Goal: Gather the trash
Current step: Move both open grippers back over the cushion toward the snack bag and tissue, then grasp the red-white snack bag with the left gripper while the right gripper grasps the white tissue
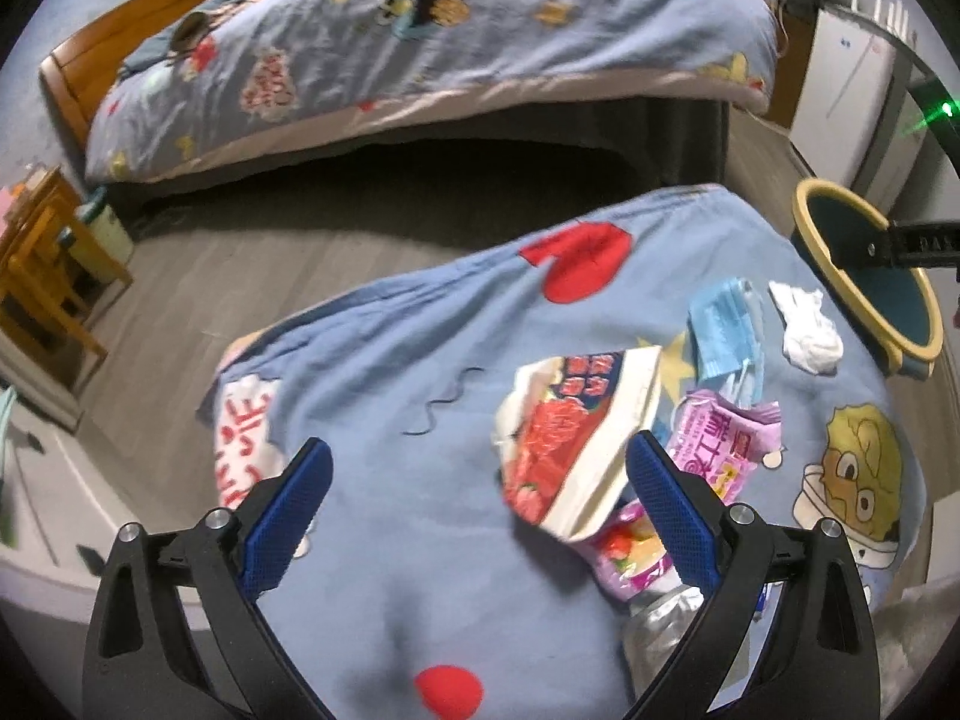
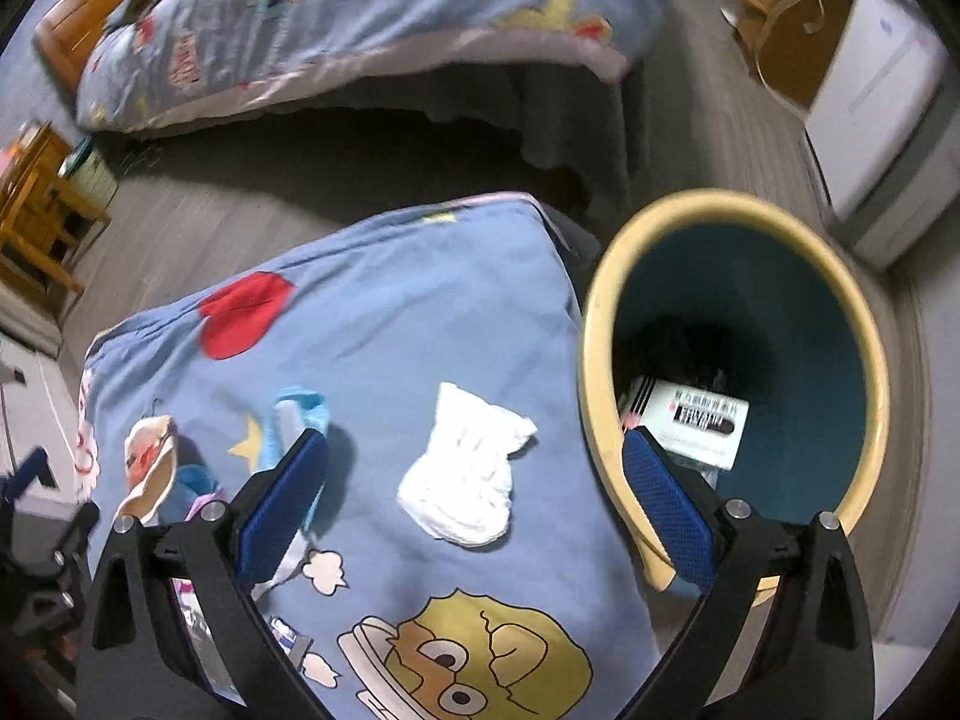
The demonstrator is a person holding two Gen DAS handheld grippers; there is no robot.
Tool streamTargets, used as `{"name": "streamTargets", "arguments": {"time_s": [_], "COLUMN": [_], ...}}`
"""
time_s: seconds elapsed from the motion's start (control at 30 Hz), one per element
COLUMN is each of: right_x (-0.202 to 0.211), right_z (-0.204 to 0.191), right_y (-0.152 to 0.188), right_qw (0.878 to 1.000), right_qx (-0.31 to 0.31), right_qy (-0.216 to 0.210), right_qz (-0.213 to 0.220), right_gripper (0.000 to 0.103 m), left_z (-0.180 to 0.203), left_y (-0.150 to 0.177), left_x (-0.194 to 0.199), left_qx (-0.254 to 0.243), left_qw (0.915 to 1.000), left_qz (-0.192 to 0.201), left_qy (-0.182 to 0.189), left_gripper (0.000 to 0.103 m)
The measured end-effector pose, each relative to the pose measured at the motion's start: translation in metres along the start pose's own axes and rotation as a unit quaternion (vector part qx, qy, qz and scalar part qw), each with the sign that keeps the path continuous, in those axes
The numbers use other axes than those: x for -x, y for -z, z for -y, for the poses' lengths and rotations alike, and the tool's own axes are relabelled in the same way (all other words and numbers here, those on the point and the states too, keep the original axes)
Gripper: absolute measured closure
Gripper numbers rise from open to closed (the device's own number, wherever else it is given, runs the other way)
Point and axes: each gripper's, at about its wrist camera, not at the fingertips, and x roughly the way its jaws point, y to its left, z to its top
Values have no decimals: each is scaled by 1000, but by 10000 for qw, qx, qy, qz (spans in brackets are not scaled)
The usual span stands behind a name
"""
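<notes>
Both tools hang with jaws spread wide and nothing between them: the left hand-held gripper (image 1: 477,495) over the blue cartoon bedspread (image 1: 384,360), the right hand-held gripper (image 2: 474,492) straddling the bed's edge. Seen from the left wrist, a red-and-white snack bag (image 1: 570,450), pink wrapper (image 1: 720,438), blue face mask (image 1: 720,330) and crumpled white tissue (image 1: 807,330) lie at 1 to 2 o'clock. From the right wrist, the yellow-rimmed bin (image 2: 600,360) stands beside the bed at 2 o'clock, a white box (image 2: 699,420) inside.
</notes>
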Motion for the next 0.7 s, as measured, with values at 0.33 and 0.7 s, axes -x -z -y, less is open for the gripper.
{"name": "streamTargets", "arguments": {"time_s": [0.33,0.7], "right_x": [-33,-59], "right_z": [2,-15], "right_y": [6,20], "right_qw": [9980,9947], "right_qx": [-207,206], "right_qy": [-351,-222], "right_qz": [-480,-985], "right_gripper": [27,56], "left_z": [21,24], "left_y": [-2,2], "left_x": [-15,-23], "left_qx": [-180,-310], "left_qw": [9989,9977], "left_qz": [-215,-459], "left_qy": [380,397], "left_gripper": [35,68]}}
